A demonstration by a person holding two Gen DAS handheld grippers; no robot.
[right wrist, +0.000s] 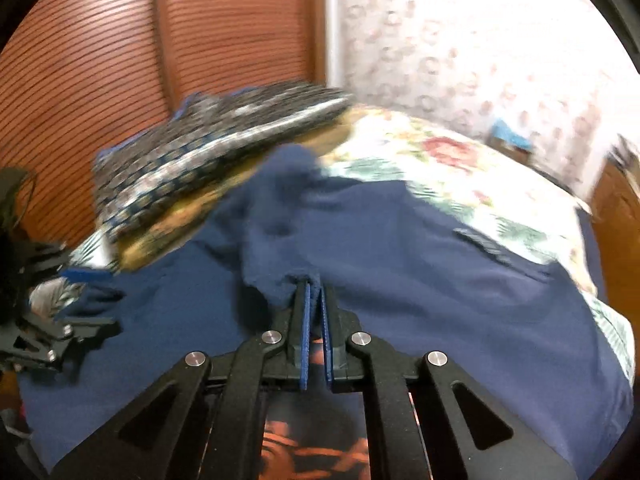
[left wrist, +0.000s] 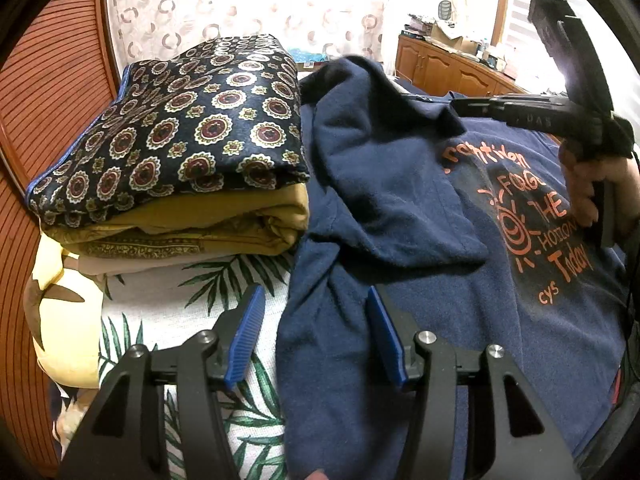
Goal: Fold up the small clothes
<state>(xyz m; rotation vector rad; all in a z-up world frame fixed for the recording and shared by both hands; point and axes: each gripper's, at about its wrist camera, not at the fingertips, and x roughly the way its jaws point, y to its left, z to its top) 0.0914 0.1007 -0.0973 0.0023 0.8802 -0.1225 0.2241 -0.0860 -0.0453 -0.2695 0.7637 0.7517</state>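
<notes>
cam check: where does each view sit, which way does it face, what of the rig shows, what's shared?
Left wrist: on the left gripper, looking down over open jaws at the navy T-shirt; right gripper and a hand show.
Right wrist: on the right gripper, shut on a shirt fold; left gripper at frame left.
Shared: shirt, folded stack, bedspread.

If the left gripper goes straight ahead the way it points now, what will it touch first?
Most likely the navy T-shirt: its left edge lies between the open left gripper fingers. Depth is unclear in this view.
</notes>
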